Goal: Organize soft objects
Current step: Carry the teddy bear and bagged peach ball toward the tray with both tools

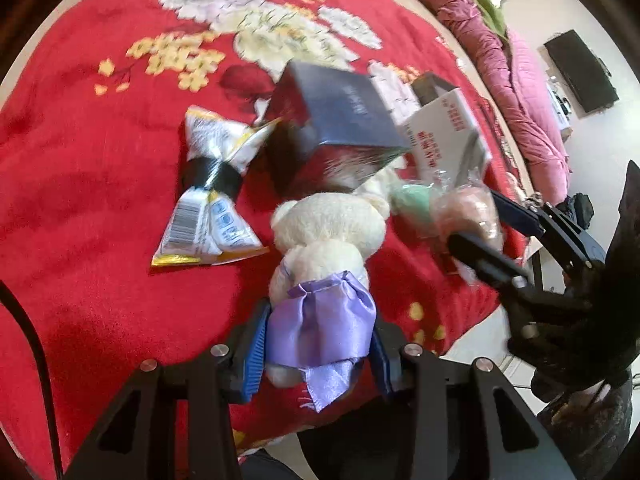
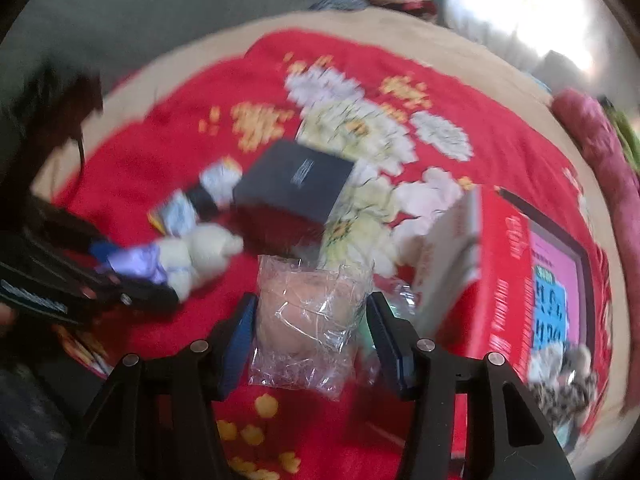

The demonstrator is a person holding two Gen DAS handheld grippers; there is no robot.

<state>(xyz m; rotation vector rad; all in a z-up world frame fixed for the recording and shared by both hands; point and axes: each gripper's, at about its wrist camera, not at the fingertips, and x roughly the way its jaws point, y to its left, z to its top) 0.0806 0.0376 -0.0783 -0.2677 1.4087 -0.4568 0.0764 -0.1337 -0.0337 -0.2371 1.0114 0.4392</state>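
Pinching the cream plush bear in its purple satin skirt, the left gripper holds it lengthwise ahead; the right gripper squeezes a crinkly clear-wrapped peach soft toy between its fingers.

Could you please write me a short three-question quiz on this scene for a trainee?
1. True or false: the left gripper has its fingers on either side of the plush bear.
2. What lies between the right gripper fingers? A) the dark box B) a clear plastic bag C) the snack packet
3. Fill in: the things lie on a ___ floral blanket.

Key: 1 true; 2 B; 3 red.
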